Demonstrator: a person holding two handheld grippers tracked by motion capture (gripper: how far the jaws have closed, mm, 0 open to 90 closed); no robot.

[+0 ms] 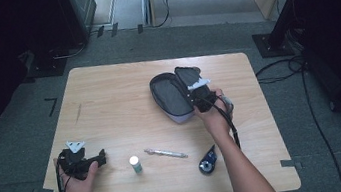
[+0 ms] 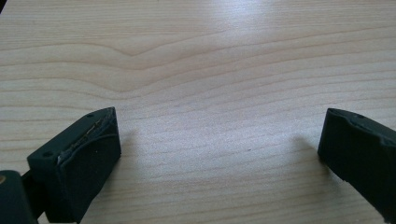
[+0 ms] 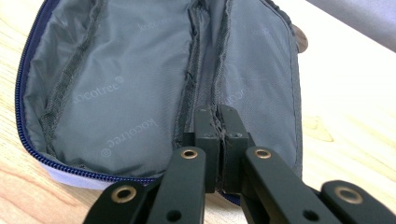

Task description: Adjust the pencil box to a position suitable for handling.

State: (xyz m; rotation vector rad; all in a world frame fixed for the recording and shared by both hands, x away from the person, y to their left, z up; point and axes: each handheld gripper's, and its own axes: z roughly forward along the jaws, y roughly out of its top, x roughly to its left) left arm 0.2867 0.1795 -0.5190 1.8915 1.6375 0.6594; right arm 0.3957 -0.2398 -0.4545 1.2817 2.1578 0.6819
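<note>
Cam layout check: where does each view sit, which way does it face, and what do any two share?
High view: above the person's side, facing forward and down on the table; both forearms, left gripper, right gripper.
Left gripper view: on the left gripper, facing bare tabletop; jaws apart.
Right gripper view: on the right gripper, shut on the open pouch.
Shared: the pouch, in the high and right gripper views.

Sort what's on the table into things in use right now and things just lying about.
In use:
- pencil case, open, its inner fabric edge pinched by the right gripper

Lying about:
- pen
- small white-capped bottle
- blue and black tape dispenser
- left gripper, open over bare table
</note>
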